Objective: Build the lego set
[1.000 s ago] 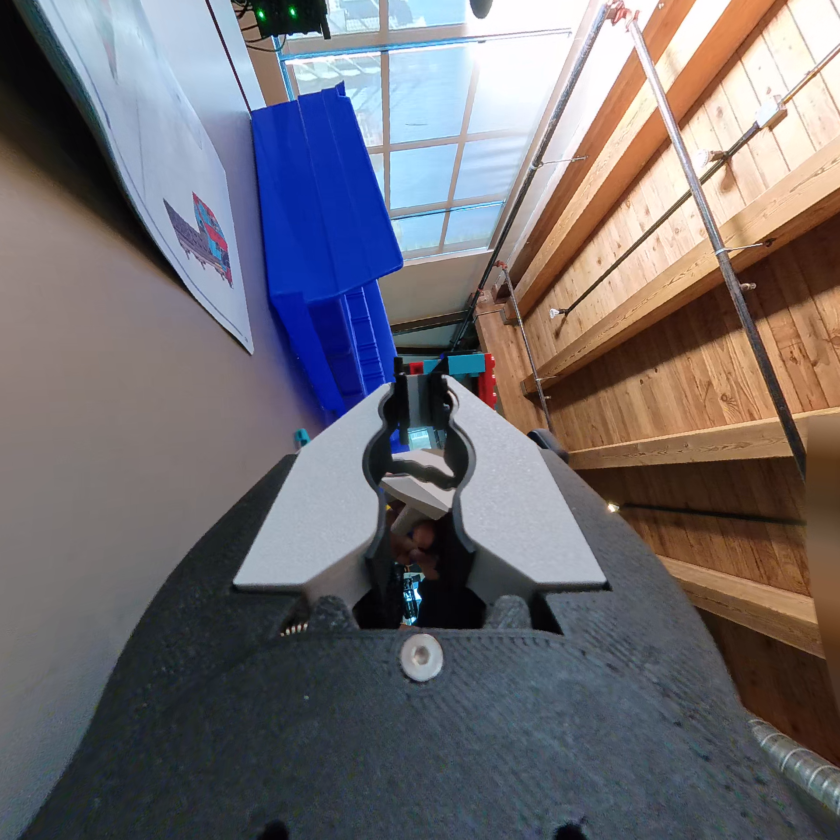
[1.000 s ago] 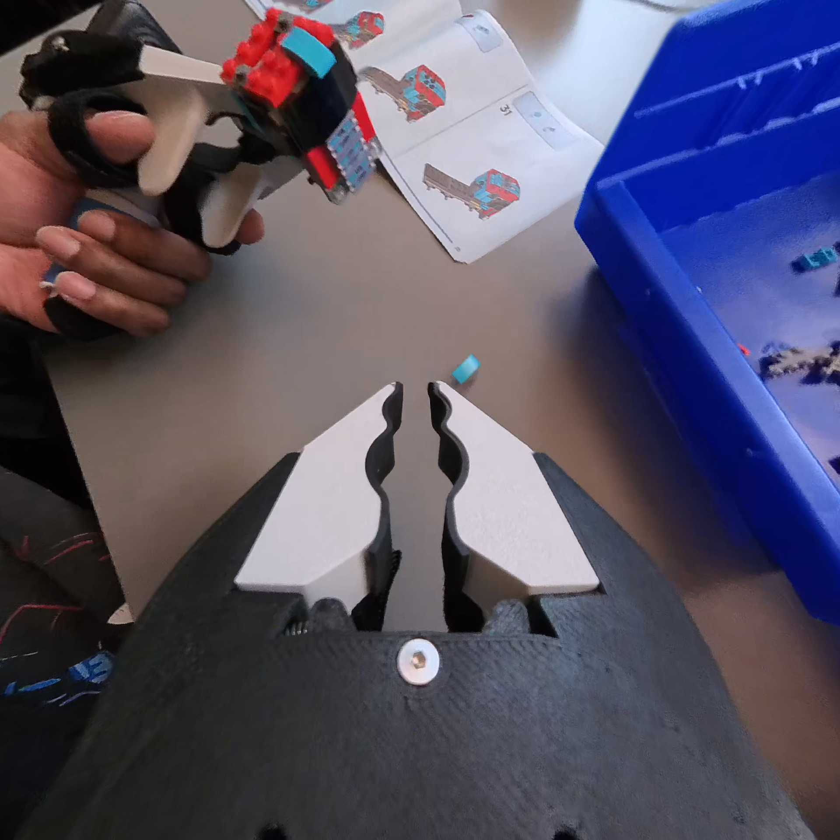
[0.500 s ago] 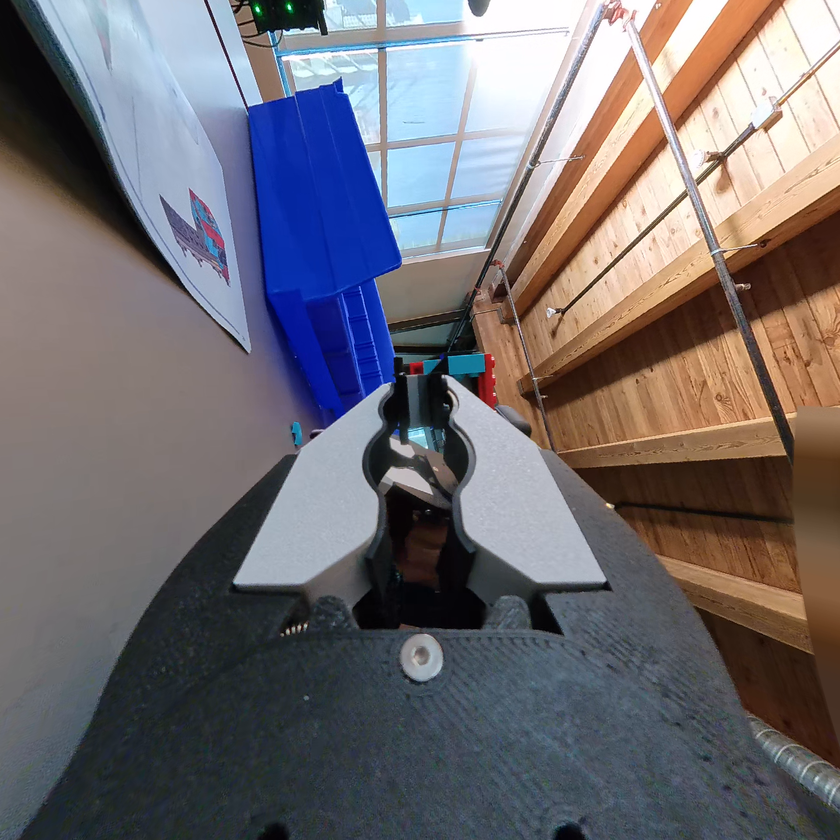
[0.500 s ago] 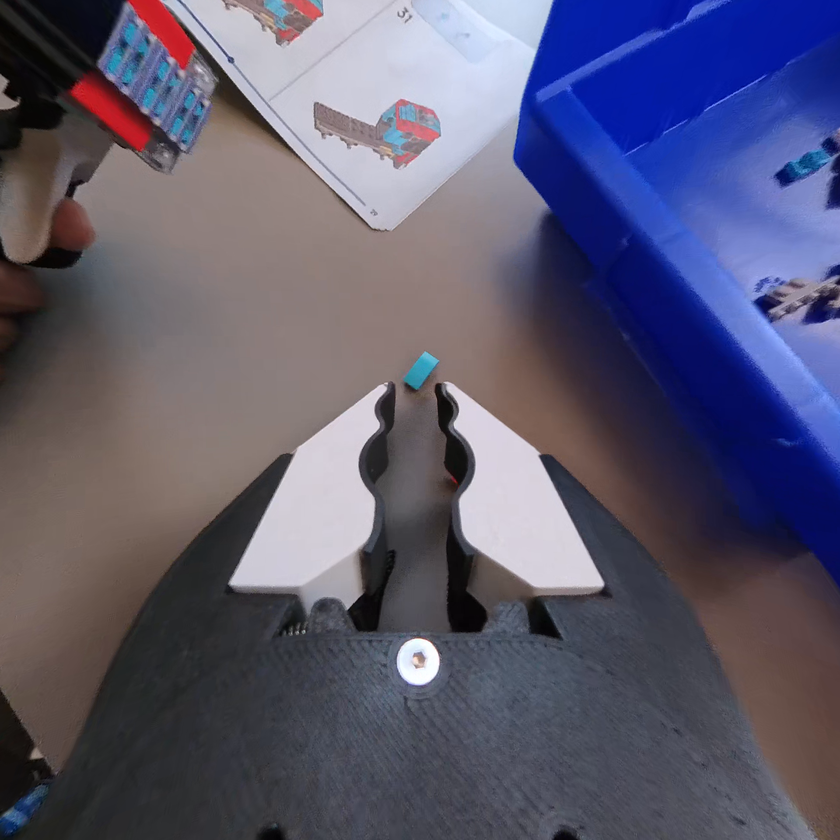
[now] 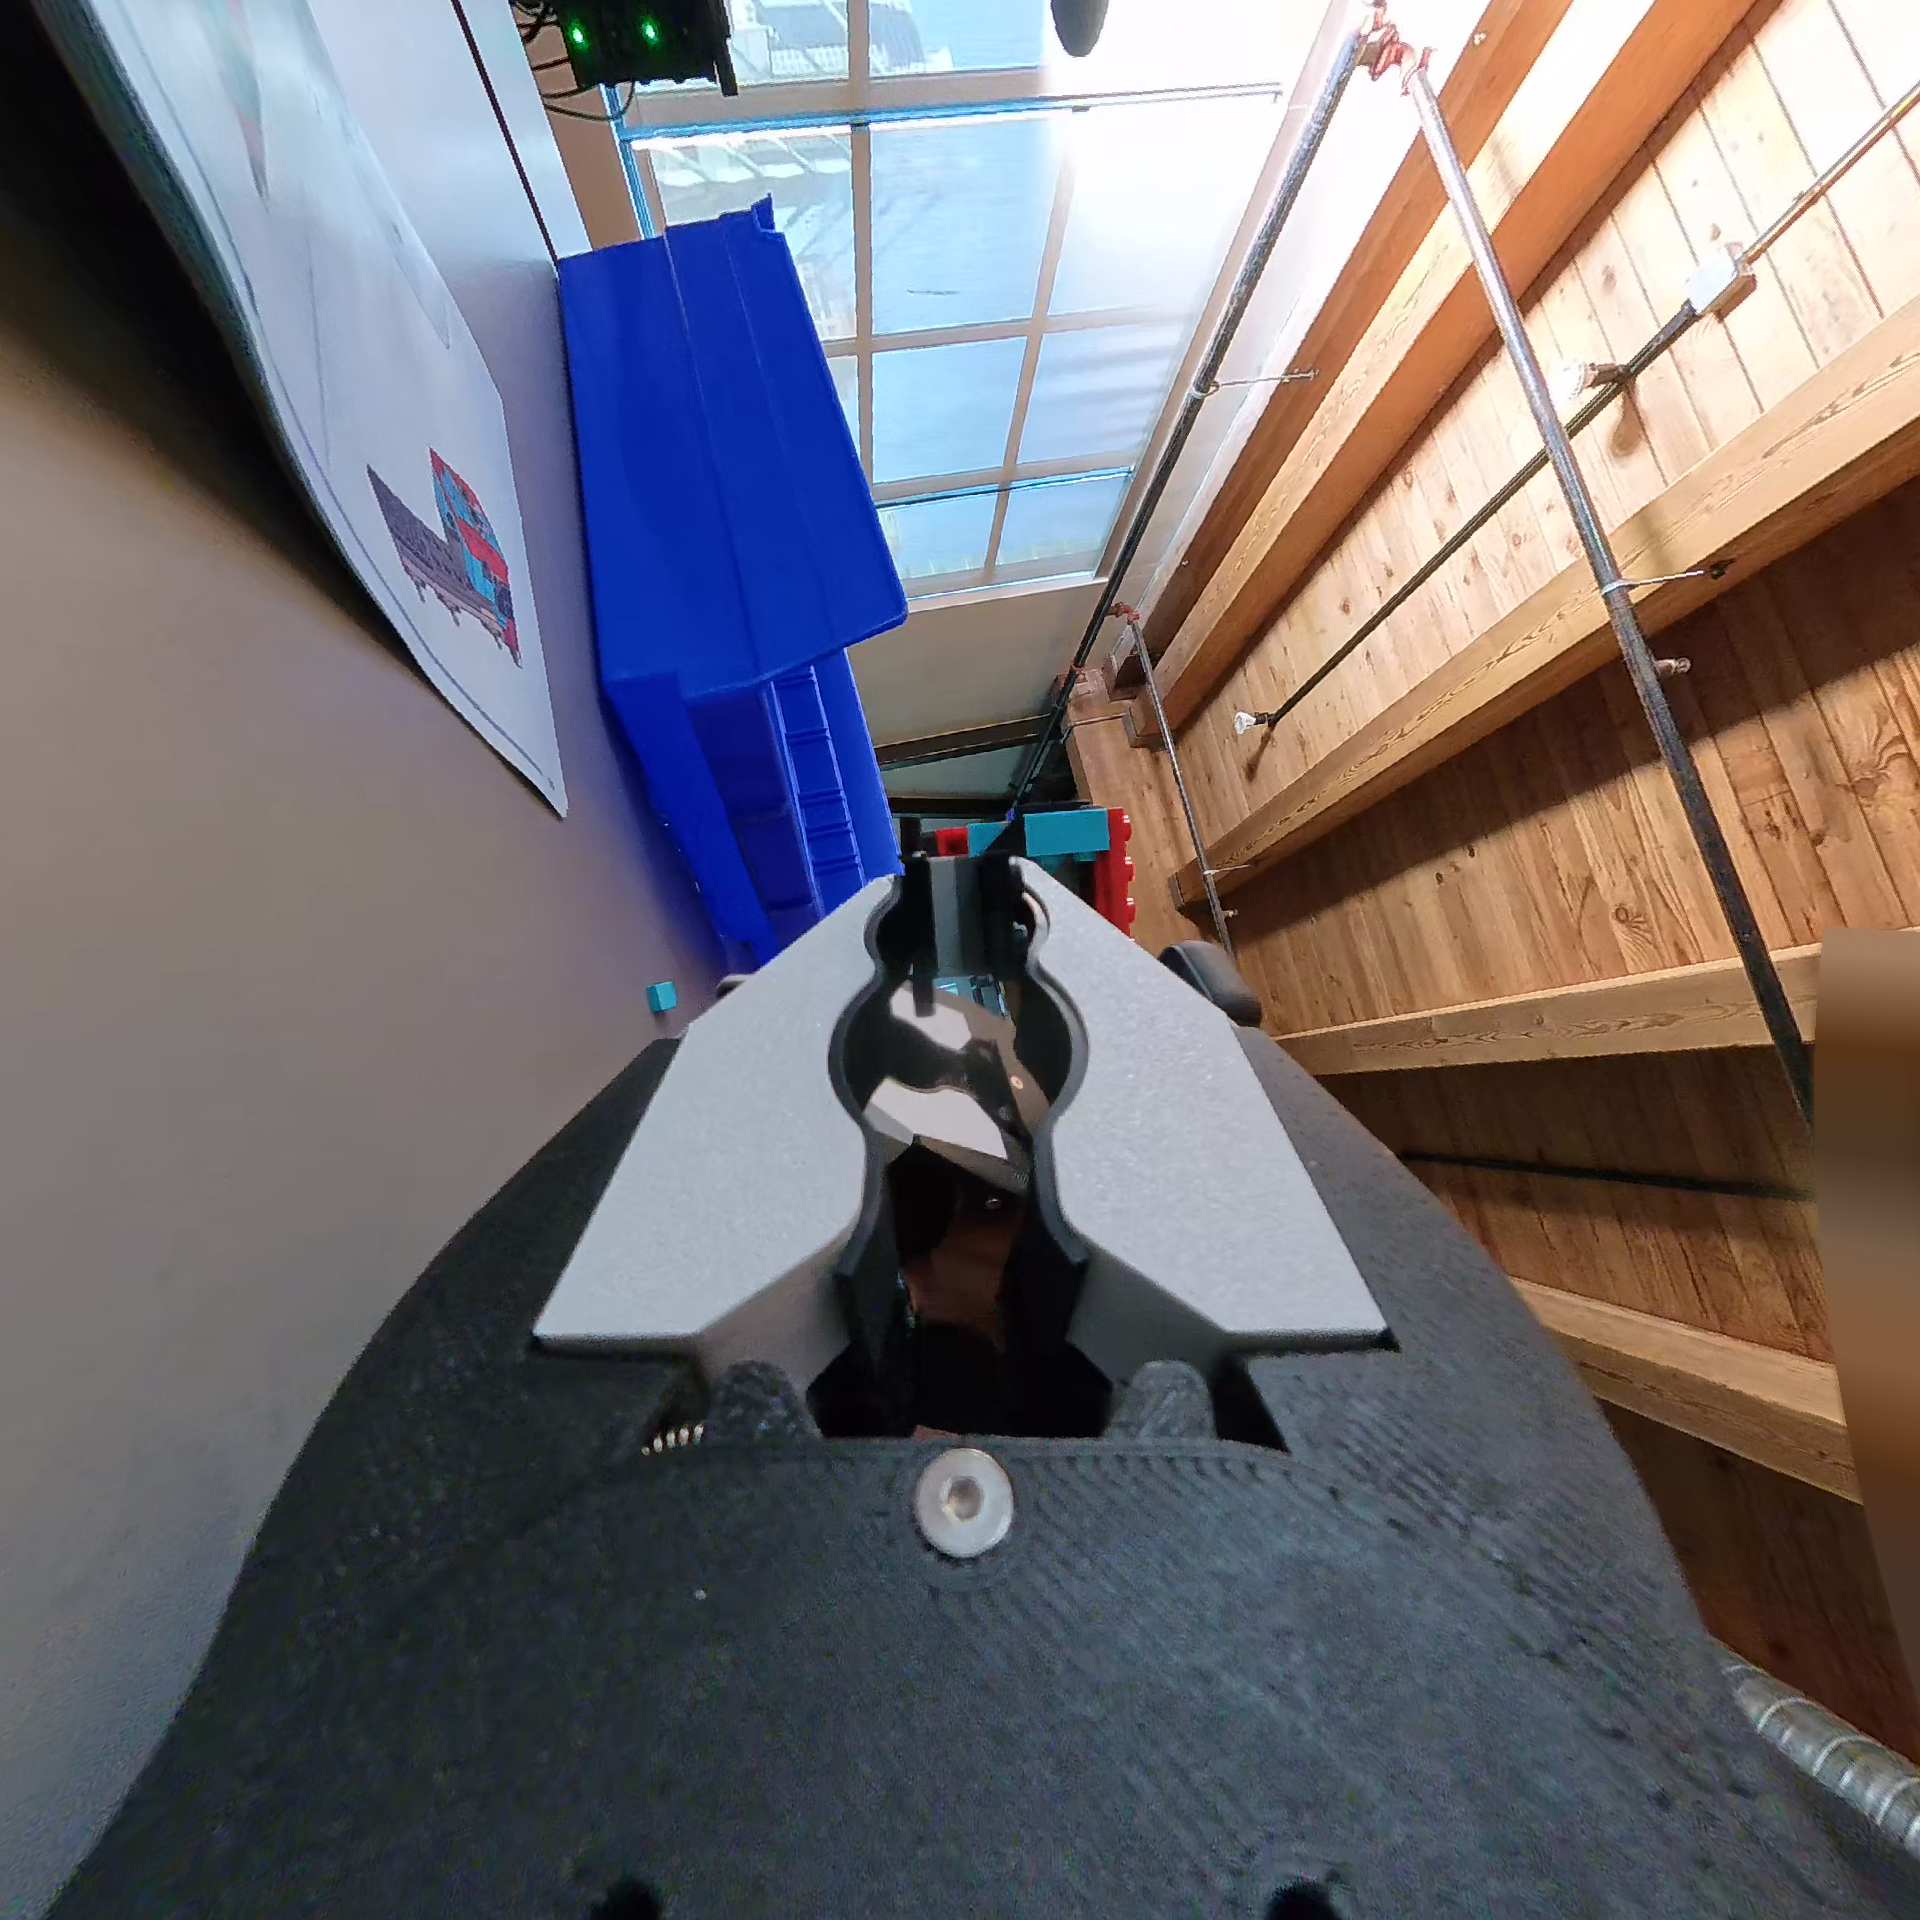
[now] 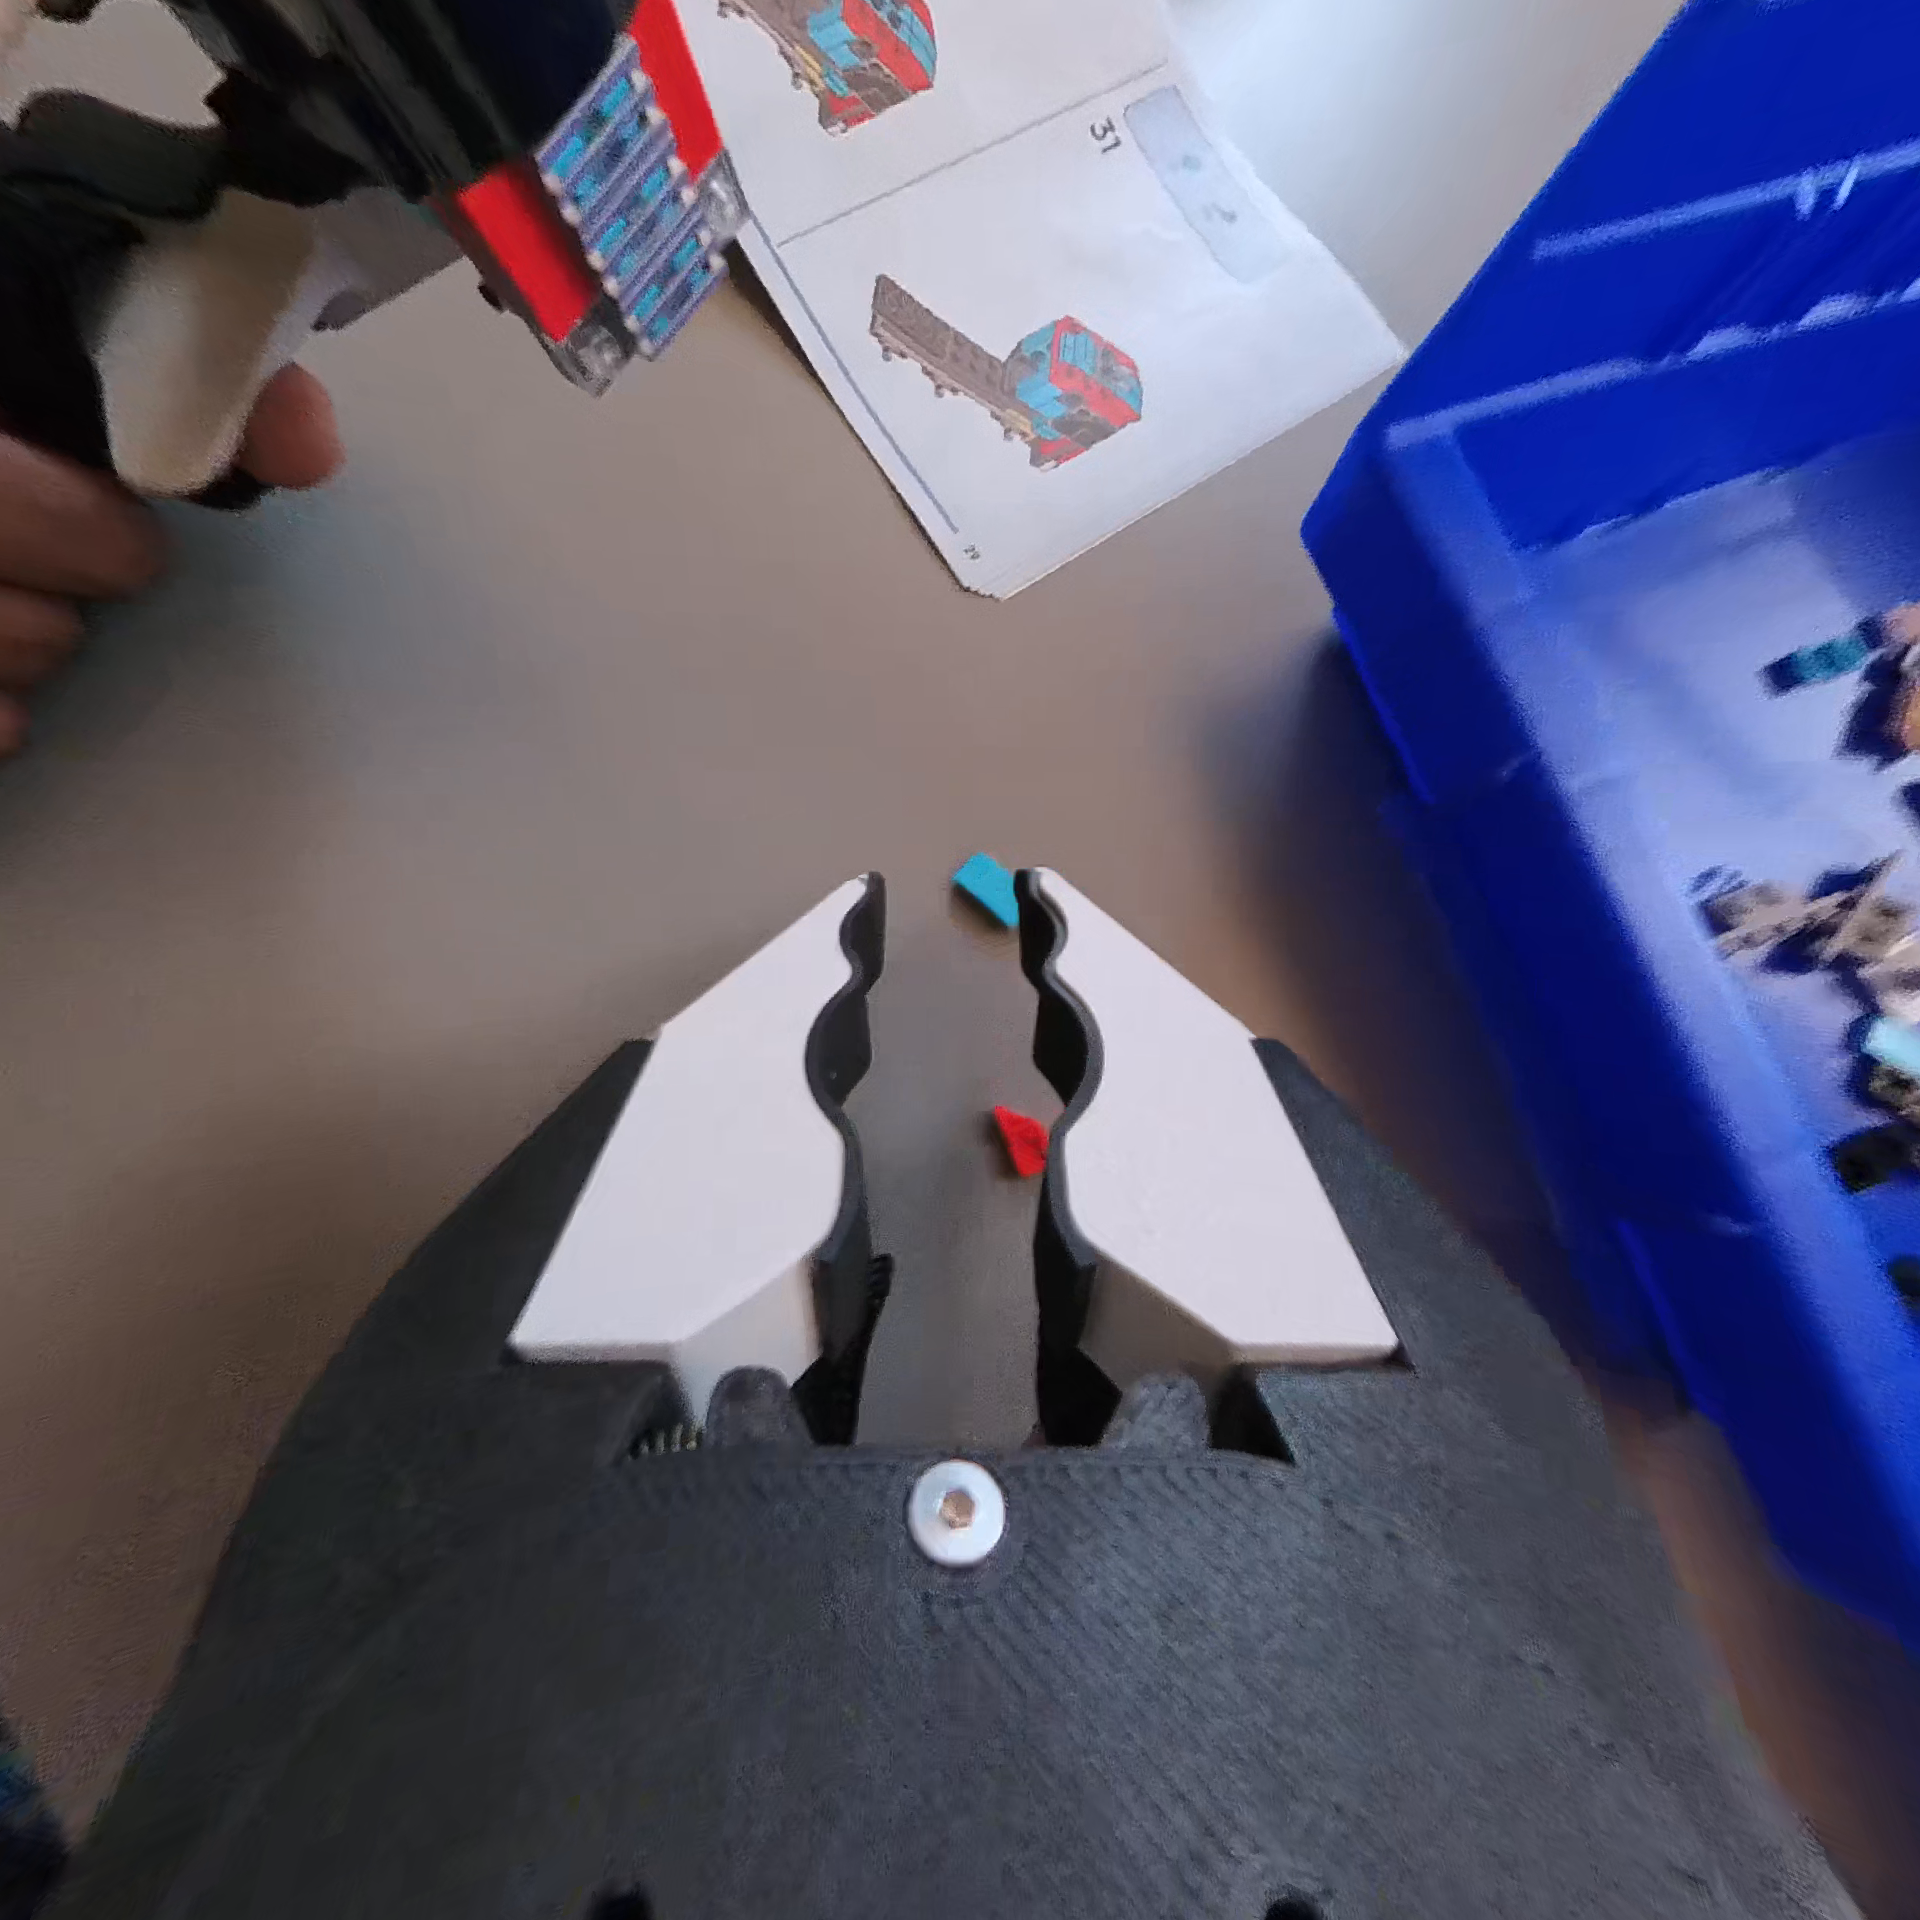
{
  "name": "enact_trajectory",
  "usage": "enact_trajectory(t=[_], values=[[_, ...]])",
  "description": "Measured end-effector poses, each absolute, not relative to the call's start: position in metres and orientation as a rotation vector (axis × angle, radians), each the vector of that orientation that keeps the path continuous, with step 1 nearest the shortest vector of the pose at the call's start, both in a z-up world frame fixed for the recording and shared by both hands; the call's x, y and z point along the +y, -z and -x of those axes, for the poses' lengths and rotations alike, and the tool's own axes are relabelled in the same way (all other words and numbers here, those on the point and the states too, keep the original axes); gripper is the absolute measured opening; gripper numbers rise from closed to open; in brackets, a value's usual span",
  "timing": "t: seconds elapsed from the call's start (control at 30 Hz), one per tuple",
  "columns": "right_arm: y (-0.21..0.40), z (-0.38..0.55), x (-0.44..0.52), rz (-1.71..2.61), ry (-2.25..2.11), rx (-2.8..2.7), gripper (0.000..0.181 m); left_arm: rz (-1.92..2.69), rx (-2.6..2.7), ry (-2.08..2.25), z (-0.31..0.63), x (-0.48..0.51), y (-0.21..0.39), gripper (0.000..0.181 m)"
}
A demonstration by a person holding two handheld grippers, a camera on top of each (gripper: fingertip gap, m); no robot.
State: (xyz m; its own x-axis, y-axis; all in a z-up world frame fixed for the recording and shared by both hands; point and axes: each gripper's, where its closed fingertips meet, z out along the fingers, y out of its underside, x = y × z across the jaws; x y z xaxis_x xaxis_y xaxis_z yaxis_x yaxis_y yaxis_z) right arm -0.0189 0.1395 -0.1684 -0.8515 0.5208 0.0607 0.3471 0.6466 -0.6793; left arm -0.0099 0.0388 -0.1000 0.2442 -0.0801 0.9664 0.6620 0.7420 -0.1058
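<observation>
My right claw (image 6: 948, 883) hangs narrowly parted over the grey worktop (image 6: 623, 779), small teal plastic tile (image 6: 985, 888) at its tips (red sliver (image 6: 1020, 1141) nearer). Left claw (image 5: 961, 883) clamps the red-teal-black lego truck cab (image 6: 592, 197), far left.

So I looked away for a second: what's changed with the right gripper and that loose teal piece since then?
The right gripper has moved in on the teal piece, which now sits just between its open fingertips, not yet gripped. A small red piece has come into view between its fingers. The left gripper stays shut on the lego truck; booklet and blue bin unmoved.
</observation>
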Motion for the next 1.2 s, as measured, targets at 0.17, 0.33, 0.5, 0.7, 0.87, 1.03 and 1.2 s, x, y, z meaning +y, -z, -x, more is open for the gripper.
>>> enact_trajectory(t=[0.17,0.33,0.5,0.7,0.87,1.03,1.2], values=[[0.171,0.034,0.147,0.393,-0.861,-2.707,0.021,0.577,-1.229,0.547,0.009,0.042,0.1,0.016],[0.183,0.028,0.146,0.218,-0.761,-2.864,0.019,0.597,-1.237,0.548,0.009,0.044,0.102,0.016],[0.186,0.027,0.142,0.206,-0.759,-2.894,0.012,0.594,-1.236,0.556,0.008,0.043,0.102,0.016],[0.182,0.028,0.138,0.27,-0.847,-2.87,0.009,0.589,-1.233,0.565,0.008,0.043,0.102,0.016],[0.121,0.02,0.111,0.239,-1.191,-2.727,0.009,0.578,-1.234,0.581,0.008,0.043,0.102,0.016],[0.061,0.003,0.08,0.068,-1.337,-2.607,0.009,0.57,-1.23,0.602,0.008,0.046,0.102,0.017],[0.057,-0.001,0.068,-0.028,-1.245,-2.611,0.009,0.572,-1.229,0.607,0.007,0.047,0.101,0.016]])
